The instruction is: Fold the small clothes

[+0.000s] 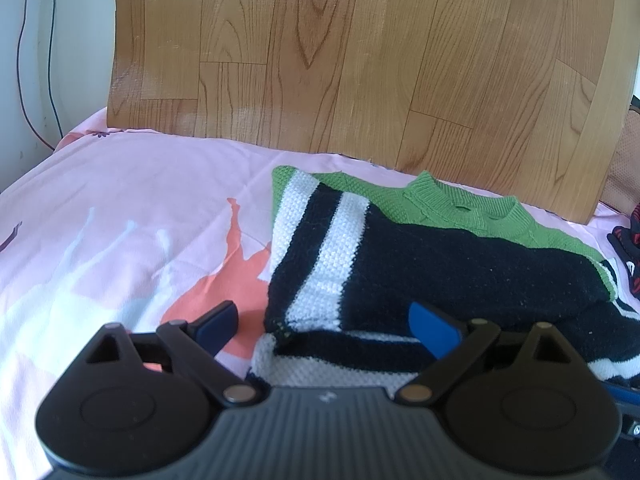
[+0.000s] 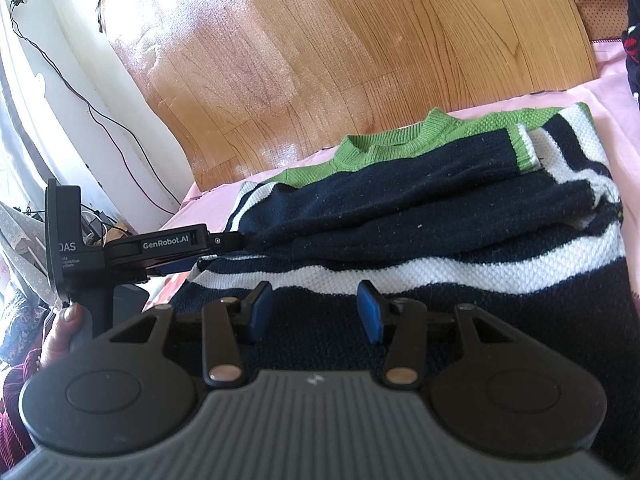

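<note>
- The right gripper [image 2: 316,312], black with blue pads, is hovering low over the near dark hem of the knitted sweater with navy, white and green bands [image 2: 420,208]; its jaws are standing half apart with nothing between them.
- The left gripper [image 1: 326,324] is standing wide open at the sweater's left edge, one blue pad over the pink printed bedsheet [image 1: 132,200], the other over the knit; whether it touches the cloth is hard to tell.
- A hand [image 2: 60,332] is gripping the left gripper's handle.
- The sweater is lying partly folded on the sheet, green collar farthest.
- Behind it, a wood-grain board [image 1: 360,60] is leaning upright.
</note>
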Demonstrator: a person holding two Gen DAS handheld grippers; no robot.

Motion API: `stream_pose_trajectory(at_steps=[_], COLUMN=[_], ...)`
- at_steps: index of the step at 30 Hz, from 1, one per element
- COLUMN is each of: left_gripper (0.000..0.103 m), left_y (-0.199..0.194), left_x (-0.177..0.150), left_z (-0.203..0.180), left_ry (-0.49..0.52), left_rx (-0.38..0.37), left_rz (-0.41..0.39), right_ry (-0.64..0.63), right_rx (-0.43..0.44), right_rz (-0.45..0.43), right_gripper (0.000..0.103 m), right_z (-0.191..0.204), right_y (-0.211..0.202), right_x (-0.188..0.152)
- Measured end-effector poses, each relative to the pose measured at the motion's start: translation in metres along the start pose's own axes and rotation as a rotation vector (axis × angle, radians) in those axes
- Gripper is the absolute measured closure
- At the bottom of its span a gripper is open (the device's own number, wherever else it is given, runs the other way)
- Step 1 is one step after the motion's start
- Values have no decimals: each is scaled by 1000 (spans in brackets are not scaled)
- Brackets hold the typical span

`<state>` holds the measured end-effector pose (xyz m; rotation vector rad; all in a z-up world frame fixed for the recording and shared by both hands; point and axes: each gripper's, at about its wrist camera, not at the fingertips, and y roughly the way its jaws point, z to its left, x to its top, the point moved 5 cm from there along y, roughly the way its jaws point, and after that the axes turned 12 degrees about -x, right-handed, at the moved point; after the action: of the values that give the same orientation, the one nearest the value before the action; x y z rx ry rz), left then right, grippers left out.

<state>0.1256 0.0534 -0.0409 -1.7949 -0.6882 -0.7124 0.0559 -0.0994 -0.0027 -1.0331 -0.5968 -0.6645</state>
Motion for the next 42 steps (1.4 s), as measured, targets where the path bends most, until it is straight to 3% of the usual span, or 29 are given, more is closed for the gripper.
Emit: stream_pose_trajectory(at_steps=[29,42], left_gripper=[5,4], left_y=[0,-1], left_x=[0,0], left_z=[2,-5], left_ry=[-11,42], left_rx=[-6,40], left_rz=[-3,-23], right_ry=[-6,2], right_rx=[-2,13], right_rz=[-7,-7], right_gripper=[50,49], right_z=[2,0], right_y=[0,-1], right_x=[3,3])
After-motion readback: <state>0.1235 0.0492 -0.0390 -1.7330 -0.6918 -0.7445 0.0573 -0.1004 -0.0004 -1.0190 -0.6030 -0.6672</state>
